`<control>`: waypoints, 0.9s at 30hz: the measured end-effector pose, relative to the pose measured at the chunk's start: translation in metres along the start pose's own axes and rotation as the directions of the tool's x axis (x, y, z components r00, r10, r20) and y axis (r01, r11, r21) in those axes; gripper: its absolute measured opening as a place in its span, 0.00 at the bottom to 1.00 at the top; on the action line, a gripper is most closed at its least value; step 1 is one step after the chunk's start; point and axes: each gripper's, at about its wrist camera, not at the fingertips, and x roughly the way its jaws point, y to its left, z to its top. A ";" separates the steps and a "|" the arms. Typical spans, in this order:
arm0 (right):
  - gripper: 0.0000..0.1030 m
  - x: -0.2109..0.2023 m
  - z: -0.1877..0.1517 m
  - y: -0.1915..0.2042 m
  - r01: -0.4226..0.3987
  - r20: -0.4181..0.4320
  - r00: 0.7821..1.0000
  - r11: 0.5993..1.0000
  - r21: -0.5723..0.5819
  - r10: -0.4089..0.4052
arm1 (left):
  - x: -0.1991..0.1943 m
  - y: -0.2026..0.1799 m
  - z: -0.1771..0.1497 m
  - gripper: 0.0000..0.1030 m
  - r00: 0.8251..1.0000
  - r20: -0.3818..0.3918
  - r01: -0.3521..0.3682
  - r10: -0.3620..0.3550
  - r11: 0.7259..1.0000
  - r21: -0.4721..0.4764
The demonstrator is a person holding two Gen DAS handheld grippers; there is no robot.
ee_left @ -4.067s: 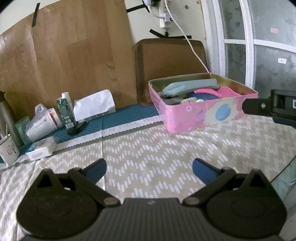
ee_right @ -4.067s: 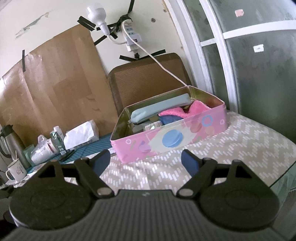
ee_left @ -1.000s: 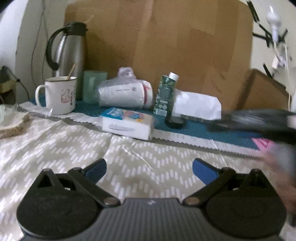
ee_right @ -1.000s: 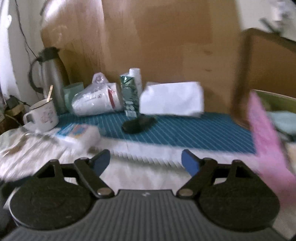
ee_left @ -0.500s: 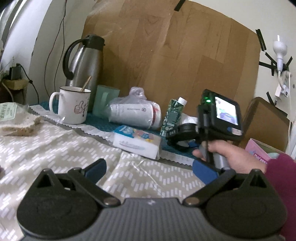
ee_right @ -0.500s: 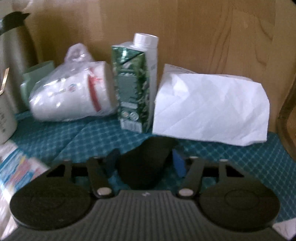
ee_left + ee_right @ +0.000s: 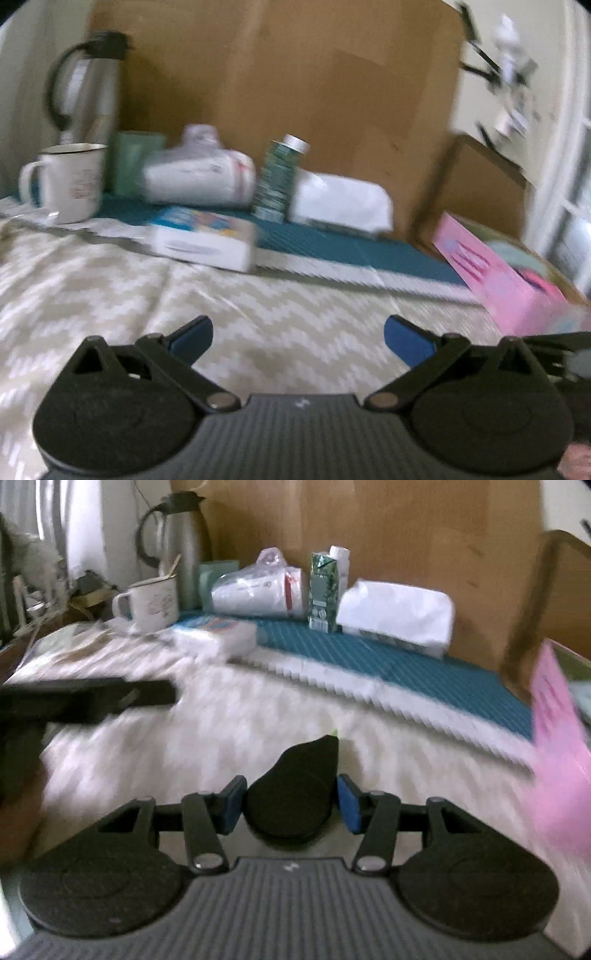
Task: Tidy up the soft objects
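A black teardrop-shaped soft object [image 7: 299,775] sits between the blue pads of my right gripper [image 7: 291,803], lifted over the chevron tablecloth [image 7: 221,738]. The jaws are closing and both pads touch its sides. The pink box [image 7: 554,720] holding soft items stands at the right edge; in the left wrist view the pink box [image 7: 498,280] is at the right, with teal and pink items inside. My left gripper [image 7: 297,334] is open above the cloth with nothing between its fingers. It also shows as a dark bar, the left gripper [image 7: 85,698], at the left of the right wrist view.
Along the back on a teal mat [image 7: 406,664] stand a steel thermos [image 7: 177,542], a white mug [image 7: 147,602], bagged paper cups [image 7: 258,590], a green carton [image 7: 323,590] and a white paper bag [image 7: 399,616]. A tissue pack [image 7: 203,240] lies at the mat's front edge.
My right gripper reached the black object on the teal mat, closed on it and pulled back over the tablecloth with it. The left view has swung to the right, towards the pink box.
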 end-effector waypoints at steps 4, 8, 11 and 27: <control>0.54 -0.038 -0.041 0.002 0.060 0.031 0.998 0.998 -0.007 -0.060 | 0.001 -0.041 -0.008 0.93 0.989 -0.121 0.090 -0.084 0.995 0.049; 0.56 -0.056 -0.061 -0.010 0.115 0.061 0.991 0.993 0.032 -0.116 | 0.003 -0.097 -0.017 0.71 0.924 -0.292 0.262 -0.245 0.965 0.018; 0.56 -0.066 -0.073 -0.014 0.134 0.086 0.987 0.990 0.035 -0.137 | 0.008 -0.127 -0.020 0.67 0.876 -0.377 0.326 -0.300 0.945 0.005; 0.51 -0.100 -0.091 -0.044 0.113 0.284 0.948 0.987 0.113 -0.141 | 0.022 -0.216 -0.002 0.51 0.847 -0.422 0.403 -0.324 0.908 0.111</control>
